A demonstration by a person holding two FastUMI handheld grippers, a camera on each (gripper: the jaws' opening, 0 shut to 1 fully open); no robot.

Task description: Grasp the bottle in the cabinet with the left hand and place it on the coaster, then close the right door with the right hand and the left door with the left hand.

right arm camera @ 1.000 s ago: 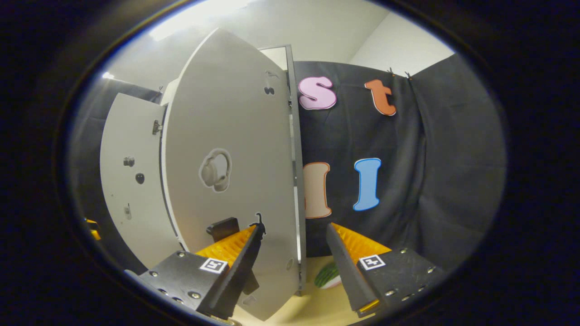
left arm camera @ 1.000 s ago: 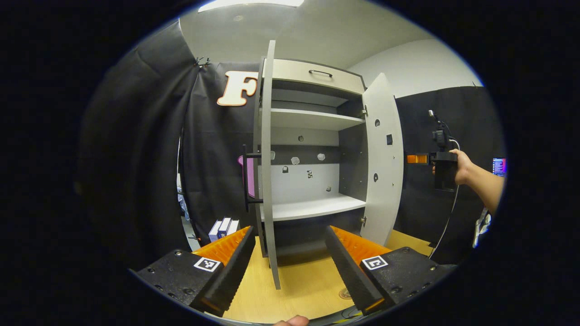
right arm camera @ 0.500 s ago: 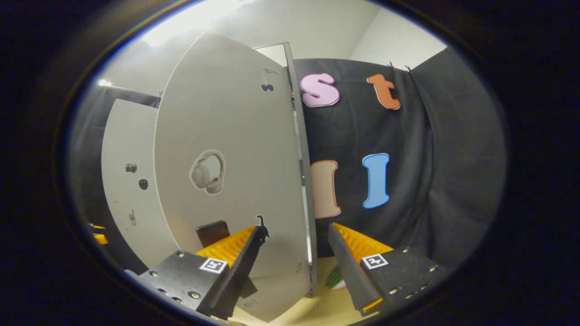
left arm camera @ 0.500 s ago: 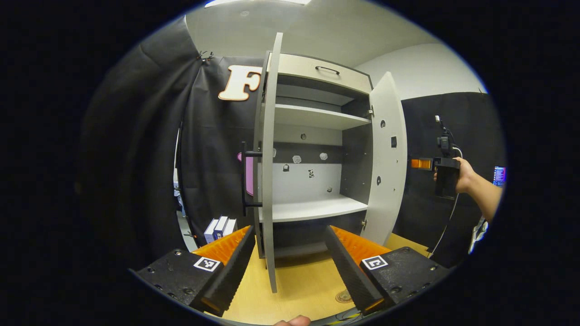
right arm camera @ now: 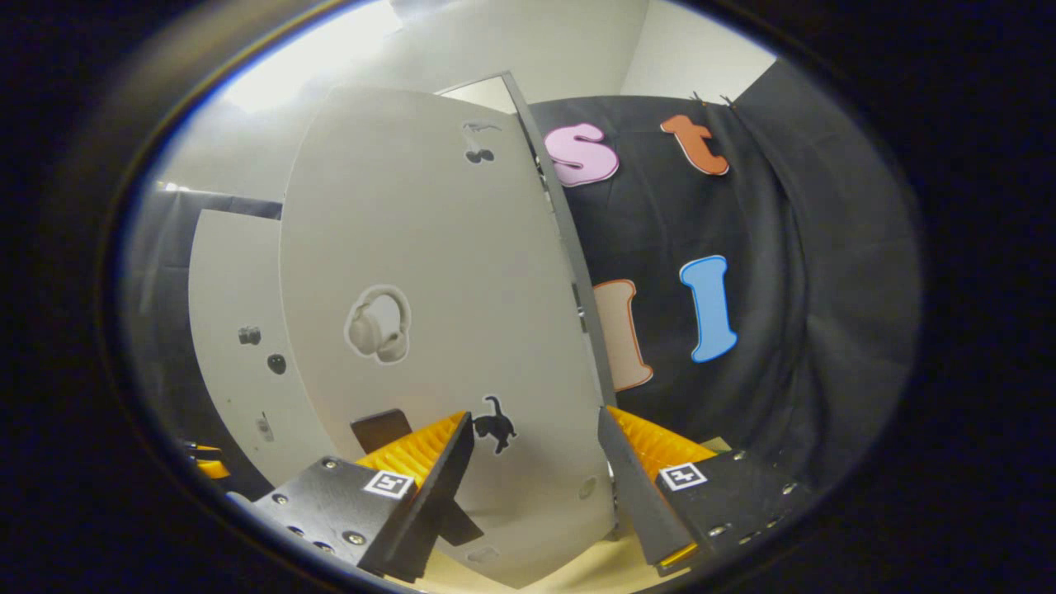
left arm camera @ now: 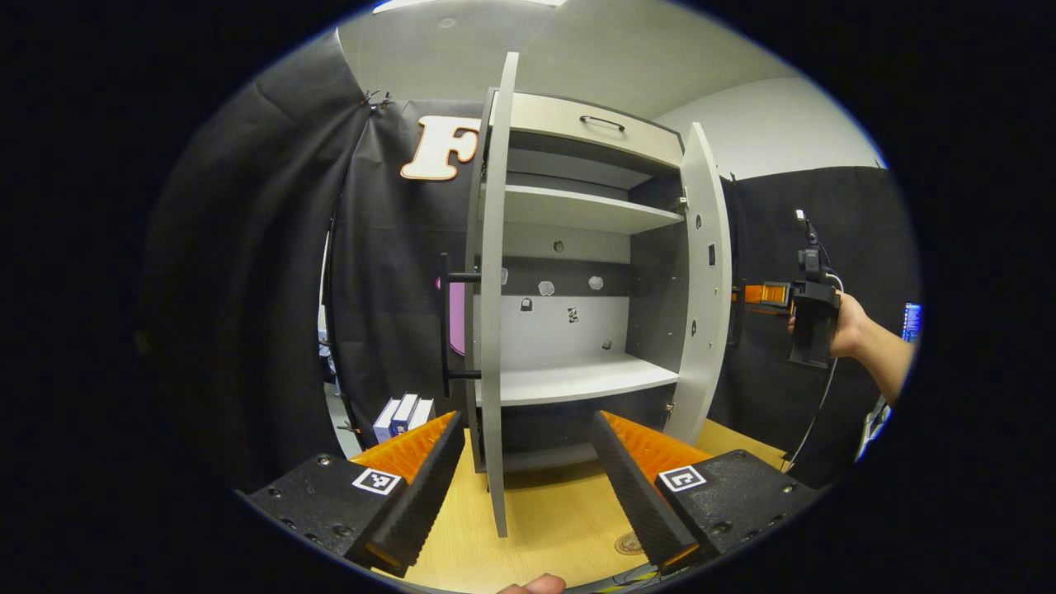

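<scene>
**Bystander items, booth**

We note small white-and-blue boxes [left arm camera: 402,415] standing low at far left against the black cloth [left arm camera: 272,272]. The wooden tabletop [left arm camera: 553,520] runs nearest us. A lit screen [left arm camera: 910,320] glows at far right.

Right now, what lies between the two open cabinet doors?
In the left gripper view, bare shelves lie between the left door and right door; no bottle inside.
</scene>
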